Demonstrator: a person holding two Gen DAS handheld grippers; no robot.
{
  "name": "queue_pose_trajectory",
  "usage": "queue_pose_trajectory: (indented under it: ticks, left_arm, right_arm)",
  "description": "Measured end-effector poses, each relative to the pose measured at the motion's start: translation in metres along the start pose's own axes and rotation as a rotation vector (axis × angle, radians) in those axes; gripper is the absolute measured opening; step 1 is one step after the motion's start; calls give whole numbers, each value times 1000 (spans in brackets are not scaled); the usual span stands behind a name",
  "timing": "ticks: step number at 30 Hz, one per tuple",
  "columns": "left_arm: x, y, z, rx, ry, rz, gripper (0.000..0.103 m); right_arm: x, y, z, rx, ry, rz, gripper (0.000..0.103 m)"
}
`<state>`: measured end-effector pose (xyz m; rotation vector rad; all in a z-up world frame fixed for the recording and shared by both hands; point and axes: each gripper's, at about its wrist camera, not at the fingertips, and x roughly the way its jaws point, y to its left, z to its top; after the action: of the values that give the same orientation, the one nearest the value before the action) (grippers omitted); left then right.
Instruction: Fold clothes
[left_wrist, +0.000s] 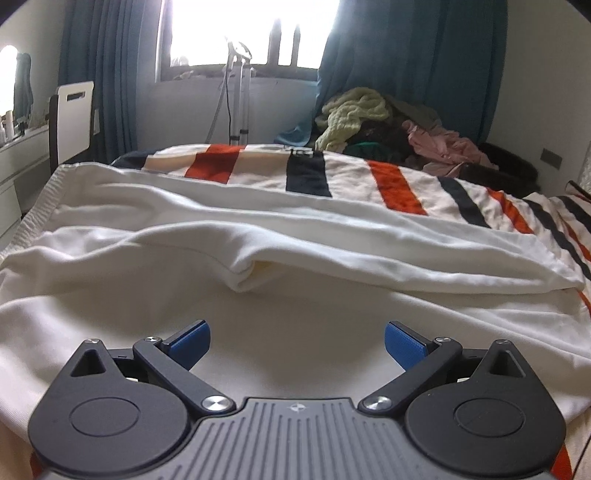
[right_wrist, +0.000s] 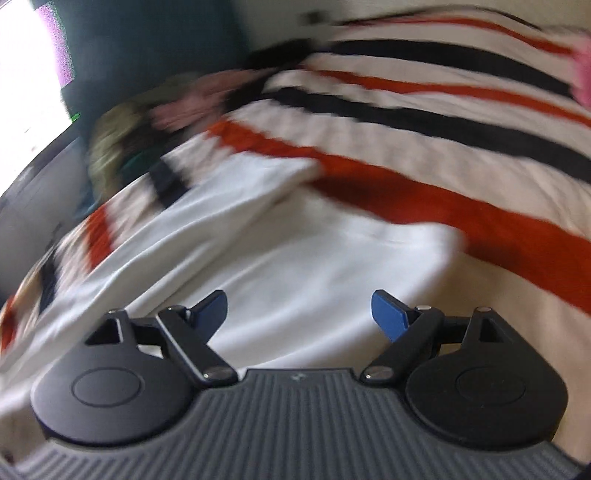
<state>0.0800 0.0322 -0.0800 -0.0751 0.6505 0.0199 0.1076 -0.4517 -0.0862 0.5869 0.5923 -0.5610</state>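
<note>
A white garment (left_wrist: 258, 229) lies spread and rumpled on the striped bedspread (left_wrist: 402, 184), directly ahead of and beneath both grippers. The left gripper (left_wrist: 297, 345) and right gripper (right_wrist: 299, 314) (its view blurred) gape wide, holding nothing.

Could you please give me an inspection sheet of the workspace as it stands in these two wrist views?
Surface: bed under a striped blanket, orange and dark bands on cream.
Job's things: white garment spread on the blanket, creased, with a ribbed hem at the left and one fold lying across it.
Clutter: clothes pile at the far end of the bed.
Grippers: left gripper open over the garment; right gripper open, its view motion-blurred.
Cables: cord hanging along the upright stand by the window.
Surroundings: blue curtains, bright window, white chair at left.
</note>
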Motion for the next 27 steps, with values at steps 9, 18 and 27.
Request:
queue_pose_trajectory:
  ticks: [9, 18, 27]
  left_arm:
    - [3, 1, -2, -38, 21, 34, 101]
    - [3, 8, -2, -81, 36, 47, 101]
    - [6, 19, -1, -164, 61, 34, 102]
  right_arm:
    - [29, -59, -5, 328, 51, -156, 86]
    - [39, -51, -10, 435, 101, 191, 74]
    - [41, -54, -7, 486, 94, 231, 45]
